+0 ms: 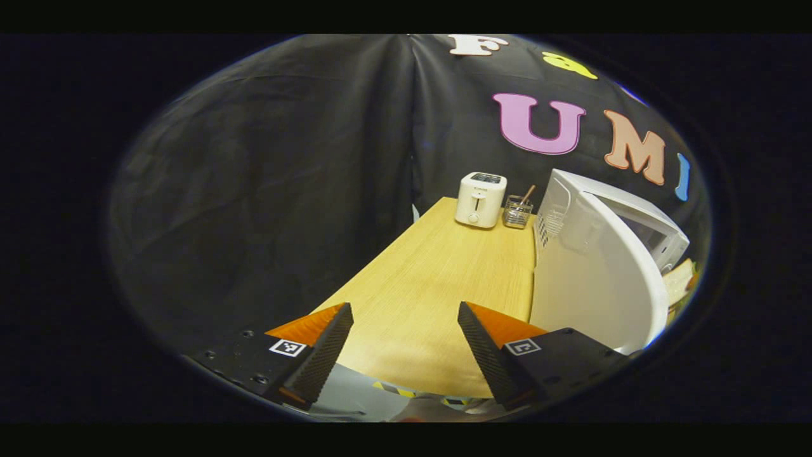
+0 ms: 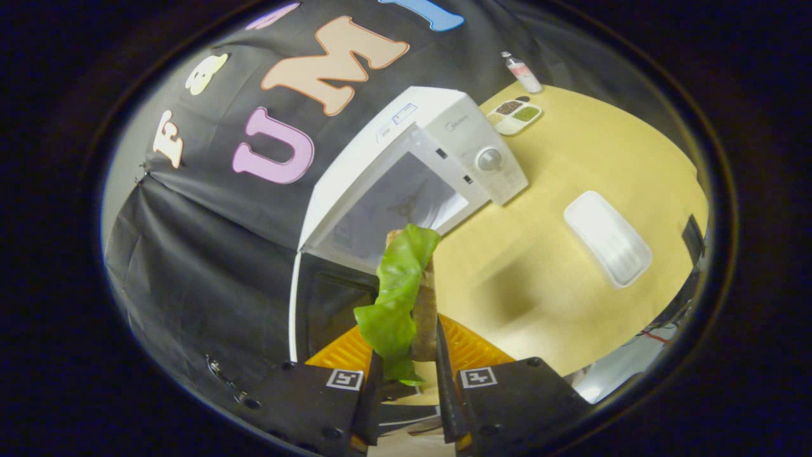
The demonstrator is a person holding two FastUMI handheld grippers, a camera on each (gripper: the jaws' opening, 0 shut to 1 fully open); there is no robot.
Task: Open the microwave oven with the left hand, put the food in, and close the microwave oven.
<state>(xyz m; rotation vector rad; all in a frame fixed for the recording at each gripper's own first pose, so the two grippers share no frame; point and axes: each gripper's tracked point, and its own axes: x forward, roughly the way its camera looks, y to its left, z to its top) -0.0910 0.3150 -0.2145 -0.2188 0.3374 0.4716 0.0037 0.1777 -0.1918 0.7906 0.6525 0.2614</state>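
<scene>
The white microwave oven (image 2: pixel 412 165) stands on the wooden table with its door (image 2: pixel 323 298) swung wide open and its cavity (image 2: pixel 393 203) bare. In the left gripper view the door's white outer face (image 1: pixel 590 285) sits to the right of my left gripper (image 1: pixel 406 339), which is open over the table with nothing between its fingers. My right gripper (image 2: pixel 409 374) is shut on the food, a sandwich with a green lettuce leaf (image 2: pixel 396 298) standing up between its fingers, in front of the oven's opening.
A white toaster (image 1: pixel 480 199) and a wire holder with utensils (image 1: pixel 517 211) stand at the table's far end. Right of the oven lie a white rectangular tray (image 2: pixel 608 238), a small compartment dish (image 2: pixel 515 115) and a bottle (image 2: pixel 522 72). The table's edge (image 1: pixel 412 392) is near my left gripper.
</scene>
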